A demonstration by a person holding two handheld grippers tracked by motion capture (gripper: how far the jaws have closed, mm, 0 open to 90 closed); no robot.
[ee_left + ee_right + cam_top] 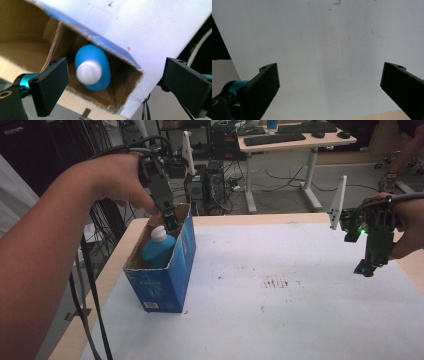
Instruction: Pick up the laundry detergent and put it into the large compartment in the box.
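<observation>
Biggest worry right now is the blue box (167, 270): it's a tall, narrow carton standing near the left edge of the table, and my left gripper (170, 222) is hanging right over its open top, so if I clip the torn cardboard rim on the way out I reckon the whole thing tips, maybe off the side. Next down, the blue bottle (156, 251) with the white cap (89, 72) is sitting inside the box, leaning a bit toward one wall; my left jaws are spread wide with nothing between them, so it's on its own in there and could slump further if the box gets bumped. My right gripper (371, 266) is well apart, hovering over the right side, jaws wide and empty too, so no trouble there. Surface is a white sheet (324, 37) over a wooden table (120, 255), with a few reddish smudges (274, 283) in the middle. Room behind is messy: a desk (300, 142) with keyboards, computer towers (207, 187) and cables all over the floor.
</observation>
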